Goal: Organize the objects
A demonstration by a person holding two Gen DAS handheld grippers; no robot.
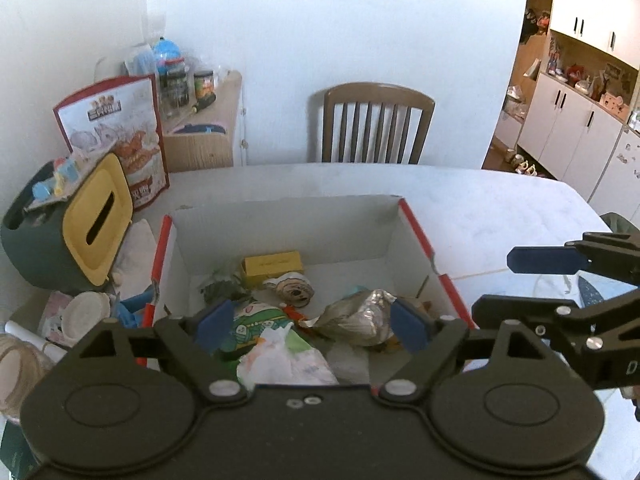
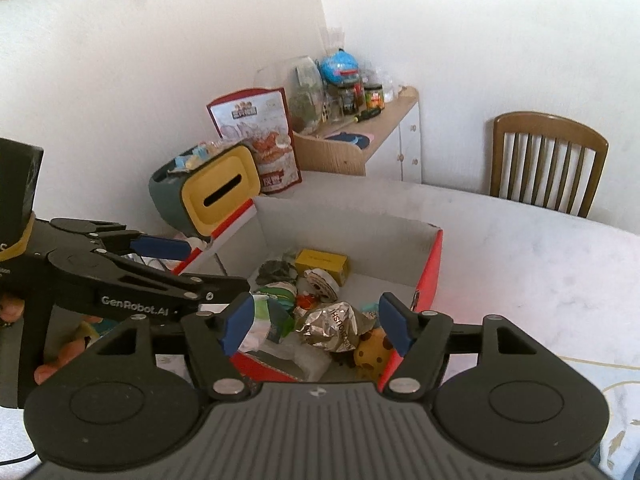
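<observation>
Crumpled foil wrapper (image 2: 334, 326) in the near right part of the red-edged cardboard box (image 1: 416, 228) on the desk (image 1: 500, 208), long axis crosswise, ahead between the right gripper (image 2: 316, 326)'s empty, spread jaws; left gripper (image 1: 308, 326), likewise spread and empty, hangs slightly leftward.

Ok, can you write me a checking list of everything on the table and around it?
Surface: white marbled table, mostly bare on the right side.
Job's things: red-and-white cardboard box holding a yellow carton, crumpled foil wrapper, snack packets.
Clutter: green-and-yellow tissue box, red snack bag, jars on a wooden side cabinet.
Grippers: left tool open, empty; right tool open, empty.
Cables: thin dark cable.
Surroundings: wooden slatted chair, white cupboards.
</observation>
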